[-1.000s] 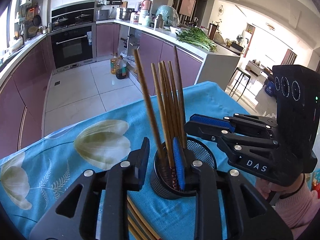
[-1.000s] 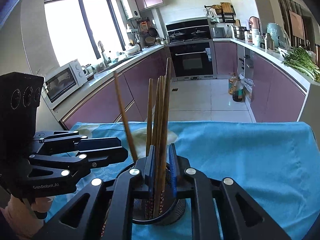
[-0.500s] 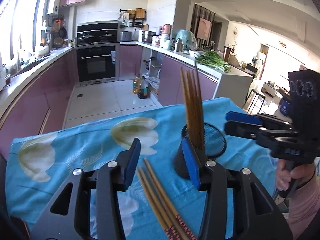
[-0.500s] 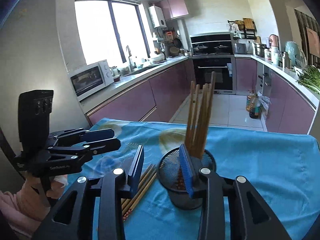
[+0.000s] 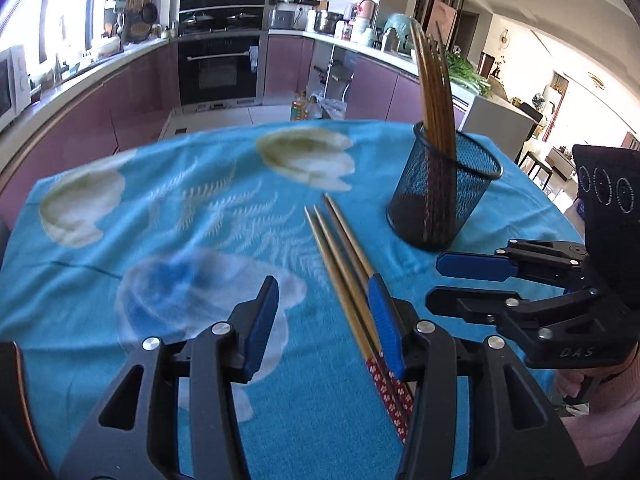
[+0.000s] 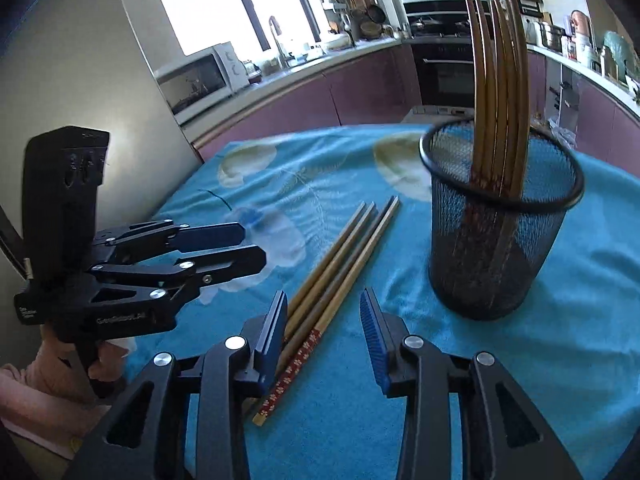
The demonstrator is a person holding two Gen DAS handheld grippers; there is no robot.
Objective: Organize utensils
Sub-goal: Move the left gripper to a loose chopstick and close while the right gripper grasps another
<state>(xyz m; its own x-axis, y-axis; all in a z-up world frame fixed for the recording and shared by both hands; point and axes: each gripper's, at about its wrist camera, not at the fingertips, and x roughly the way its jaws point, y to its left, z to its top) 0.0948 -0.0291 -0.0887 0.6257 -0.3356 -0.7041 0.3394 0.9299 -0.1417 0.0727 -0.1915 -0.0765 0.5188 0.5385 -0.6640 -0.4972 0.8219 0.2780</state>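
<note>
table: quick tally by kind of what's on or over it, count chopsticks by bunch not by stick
mesh cup: 1
chopstick bunches: 2 (one standing in the cup, one lying on the cloth)
grippers: 2 (left gripper, right gripper, both open)
total: 5
</note>
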